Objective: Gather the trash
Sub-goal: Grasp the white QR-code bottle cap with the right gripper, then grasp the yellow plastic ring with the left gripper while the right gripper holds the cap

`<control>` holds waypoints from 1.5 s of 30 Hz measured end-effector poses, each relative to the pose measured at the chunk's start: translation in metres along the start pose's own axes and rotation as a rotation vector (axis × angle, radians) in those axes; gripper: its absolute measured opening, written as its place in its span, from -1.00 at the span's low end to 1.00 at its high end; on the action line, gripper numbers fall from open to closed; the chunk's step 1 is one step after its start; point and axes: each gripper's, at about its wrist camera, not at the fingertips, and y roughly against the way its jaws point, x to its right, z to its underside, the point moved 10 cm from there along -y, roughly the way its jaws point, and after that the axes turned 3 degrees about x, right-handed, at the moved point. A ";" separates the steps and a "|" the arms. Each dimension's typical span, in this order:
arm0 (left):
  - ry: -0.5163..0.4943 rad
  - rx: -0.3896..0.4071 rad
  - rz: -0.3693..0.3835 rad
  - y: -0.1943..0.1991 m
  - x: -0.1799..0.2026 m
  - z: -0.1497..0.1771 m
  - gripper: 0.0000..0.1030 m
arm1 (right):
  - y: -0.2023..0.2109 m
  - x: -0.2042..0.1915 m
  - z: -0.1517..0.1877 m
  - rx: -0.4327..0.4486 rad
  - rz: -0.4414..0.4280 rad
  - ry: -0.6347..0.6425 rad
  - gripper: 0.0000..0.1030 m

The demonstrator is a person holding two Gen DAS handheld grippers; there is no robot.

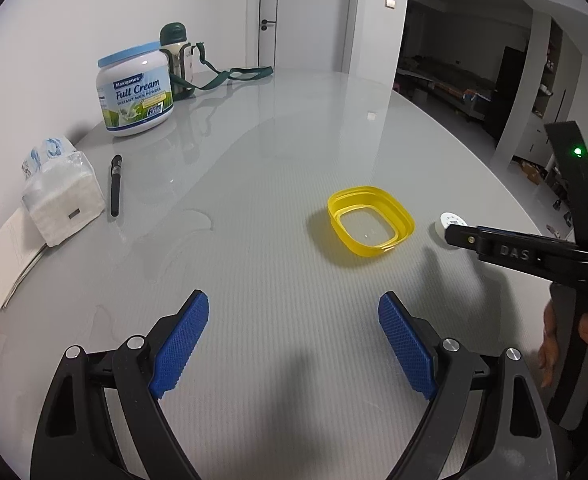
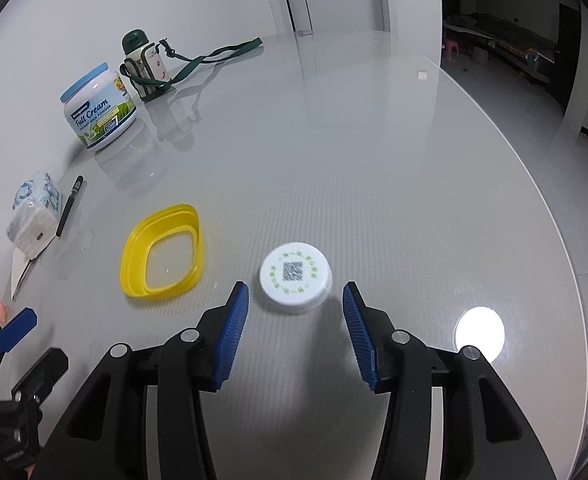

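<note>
the right gripper (image 2: pixel 296 300) is held open, its blue pads either side of a white cap (image 2: pixel 296 278) lying on the grey table (image 2: pixel 374 160), no pad touching it. the left gripper (image 1: pixel 294 312) is open over bare table. a yellow ring (image 2: pixel 161 252) lies near the cap.
</note>
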 end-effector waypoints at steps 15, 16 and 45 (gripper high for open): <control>-0.018 0.005 -0.009 0.001 0.006 0.003 0.65 | -0.006 -0.009 -0.003 0.028 0.054 0.099 -0.26; -0.018 0.004 -0.010 0.000 0.006 0.003 0.65 | -0.004 -0.008 -0.003 0.029 0.047 0.090 -0.26; 0.064 -0.110 0.009 -0.080 0.072 -0.039 0.75 | 0.132 0.054 0.076 0.161 0.035 -0.106 -0.26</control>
